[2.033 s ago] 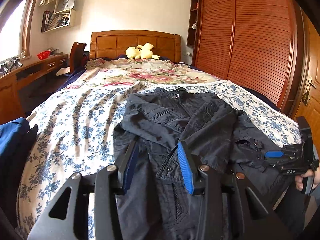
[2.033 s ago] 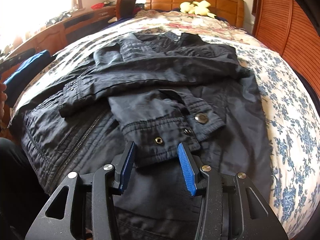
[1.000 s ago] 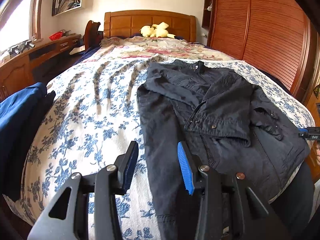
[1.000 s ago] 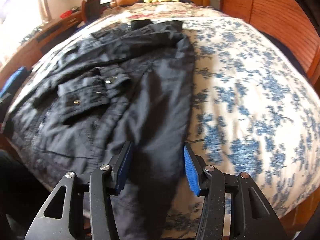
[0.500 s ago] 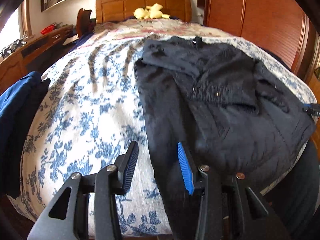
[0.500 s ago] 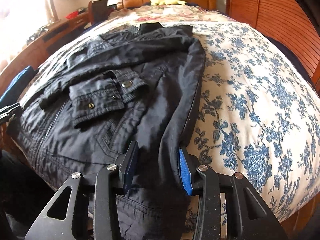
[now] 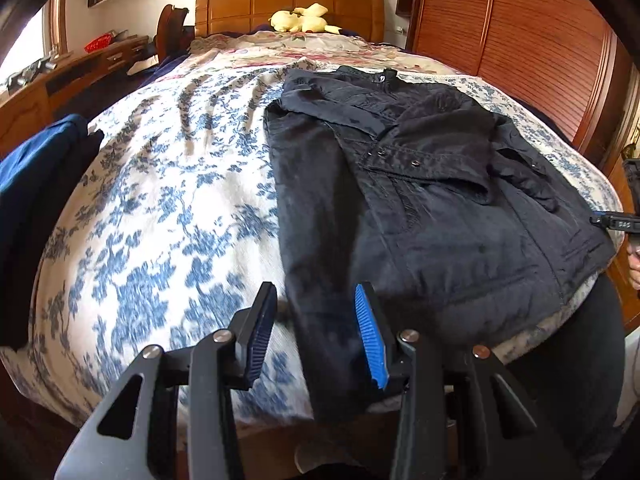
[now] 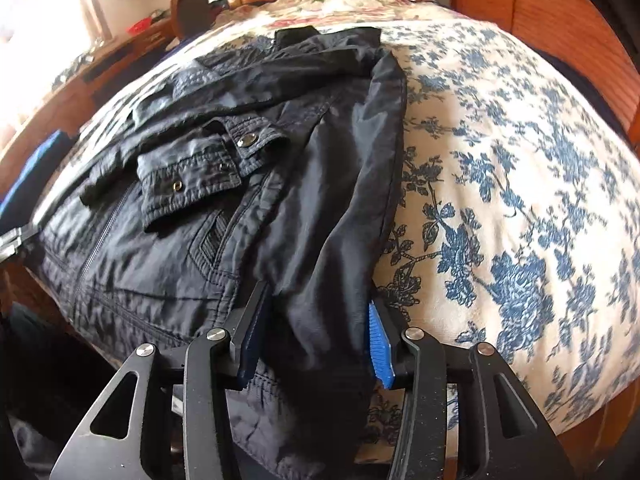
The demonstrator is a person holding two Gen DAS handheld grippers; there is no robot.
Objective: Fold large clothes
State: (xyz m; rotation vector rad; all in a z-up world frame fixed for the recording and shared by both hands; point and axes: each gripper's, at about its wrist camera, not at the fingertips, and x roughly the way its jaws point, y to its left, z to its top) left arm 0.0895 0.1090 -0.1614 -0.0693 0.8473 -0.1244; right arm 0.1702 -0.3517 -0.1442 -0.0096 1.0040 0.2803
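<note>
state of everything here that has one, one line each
black zip-up jacket: flat on the floral bedspread, both sleeves folded across the front, hem at the bed's near edge
left gripper: open, jaws over the jacket's side edge, pads not pressing
right gripper: jaws have just been opening, bunched jacket side between them
wooden louvred wardrobe doors: closed
yellow plush toy: lying by the headboard

The only lettering shows in the left wrist view, on the other claw (image 7: pixel 618 224) past the bed's right edge: small white characters, perhaps "DAS", too small to read surely.
</note>
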